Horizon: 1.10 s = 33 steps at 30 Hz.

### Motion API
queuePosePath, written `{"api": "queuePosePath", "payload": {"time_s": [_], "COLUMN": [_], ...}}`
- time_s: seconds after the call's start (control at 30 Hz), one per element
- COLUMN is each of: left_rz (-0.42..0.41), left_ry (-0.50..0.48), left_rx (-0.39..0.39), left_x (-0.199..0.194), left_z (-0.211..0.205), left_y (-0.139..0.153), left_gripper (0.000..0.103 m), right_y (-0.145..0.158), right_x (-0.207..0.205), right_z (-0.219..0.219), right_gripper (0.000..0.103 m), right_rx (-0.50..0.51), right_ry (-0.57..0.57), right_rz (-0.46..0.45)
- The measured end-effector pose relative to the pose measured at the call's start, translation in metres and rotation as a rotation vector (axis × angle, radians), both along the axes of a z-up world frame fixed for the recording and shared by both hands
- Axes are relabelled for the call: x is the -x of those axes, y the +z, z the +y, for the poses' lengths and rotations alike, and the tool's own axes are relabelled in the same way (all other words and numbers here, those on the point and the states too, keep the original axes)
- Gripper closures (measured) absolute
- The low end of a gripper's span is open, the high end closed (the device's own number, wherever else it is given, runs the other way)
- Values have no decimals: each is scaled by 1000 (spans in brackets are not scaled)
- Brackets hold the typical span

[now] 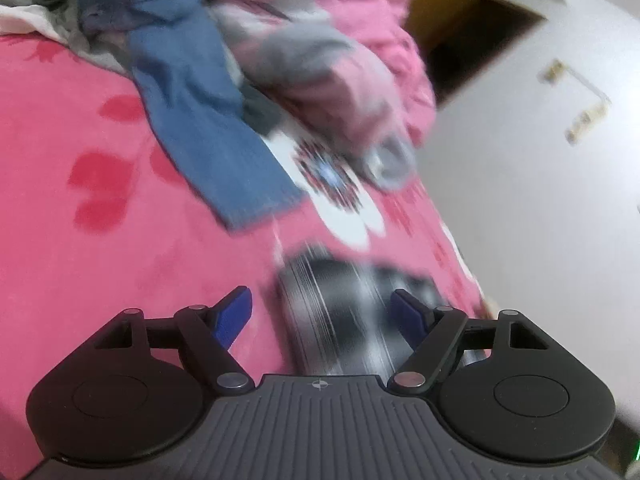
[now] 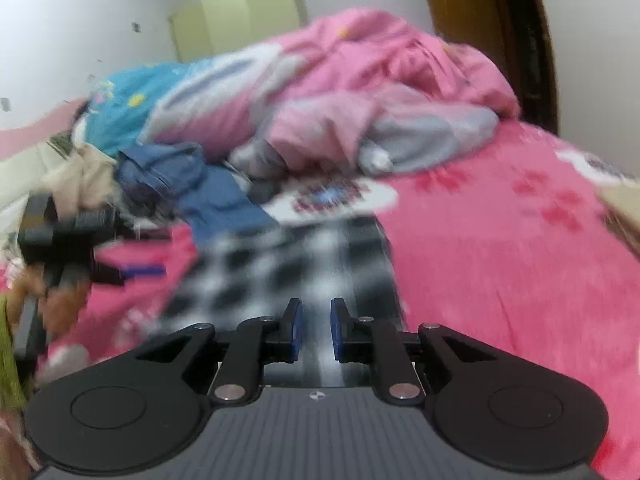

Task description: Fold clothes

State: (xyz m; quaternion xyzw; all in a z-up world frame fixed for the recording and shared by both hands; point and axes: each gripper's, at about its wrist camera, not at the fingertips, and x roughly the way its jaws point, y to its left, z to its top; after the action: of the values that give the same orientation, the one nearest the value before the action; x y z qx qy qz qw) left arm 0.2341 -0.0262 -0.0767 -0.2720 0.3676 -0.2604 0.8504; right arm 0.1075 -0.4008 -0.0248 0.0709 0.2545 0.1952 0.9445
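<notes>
- Bed cover (image 1: 72, 128), pink with red flower print: fills the left half of the left wrist view and the right side of the right wrist view (image 2: 500, 260). Its lower part is cut off by the tool bodies in both views.
- Pink quilt (image 2: 380, 64): heaped across the upper centre of the right wrist view; motion blur hides its folds. It appears again at the upper centre of the left wrist view (image 1: 360, 20).
- Blue denim garment (image 1: 200, 120): runs from the upper left toward the centre of the left wrist view, lying on the bed cover. Its upper end is lost in a blurred pile of clothes.
- Checked black-and-white cloth (image 2: 288, 264): centre of the right wrist view, spread on the bed cover, reaching down to the right tongs. In the left wrist view (image 1: 340, 312) it is streaked by blur, and its near edge is hidden behind the tool.
- Left tongs (image 1: 324, 312): lower centre, fingers spread wide, the checked cloth lying between them; contact cannot be made out. In the right wrist view (image 2: 76, 240) it shows at mid left as a dark blurred shape.
- Right tongs (image 2: 315, 330): lower centre, jaws narrowly parted with a gap between the blue pads, directly over the checked cloth. Whether any cloth is pinched cannot be told.
</notes>
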Motion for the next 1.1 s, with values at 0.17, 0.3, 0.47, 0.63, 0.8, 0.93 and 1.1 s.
{"api": "queuePosePath", "payload": {"time_s": [0.17, 0.3, 0.47, 0.63, 0.8, 0.93, 1.1], "left_rz": [-55, -140, -204, -243, -268, -280, -280], "left_ry": [-119, -146, -168, -179, -188, -190, -189], "left_rx": [-121, -180, -134, -114, -128, -142, -144], "left_x": [56, 82, 87, 93, 96, 99, 99], "left_z": [-32, -46, -40, -40, -44, -48, -47], "left_y": [-9, -26, -35, -39, -38, -38, -38], "left_gripper": [31, 39, 48, 50, 52, 53, 54], "right_y": [34, 41, 28, -10, -35, -19, -23], "right_x": [-45, -88, -131, -173, -184, -185, -196], "right_z": [61, 134, 214, 267, 286, 276, 252], "right_gripper": [63, 57, 56, 59, 91, 96, 97], "right_rx": [77, 256, 533, 780, 953, 867, 704], "right_ry": [143, 300, 472, 636, 720, 635, 520], "right_rz": [25, 35, -18, 97, 241, 204, 200]}}
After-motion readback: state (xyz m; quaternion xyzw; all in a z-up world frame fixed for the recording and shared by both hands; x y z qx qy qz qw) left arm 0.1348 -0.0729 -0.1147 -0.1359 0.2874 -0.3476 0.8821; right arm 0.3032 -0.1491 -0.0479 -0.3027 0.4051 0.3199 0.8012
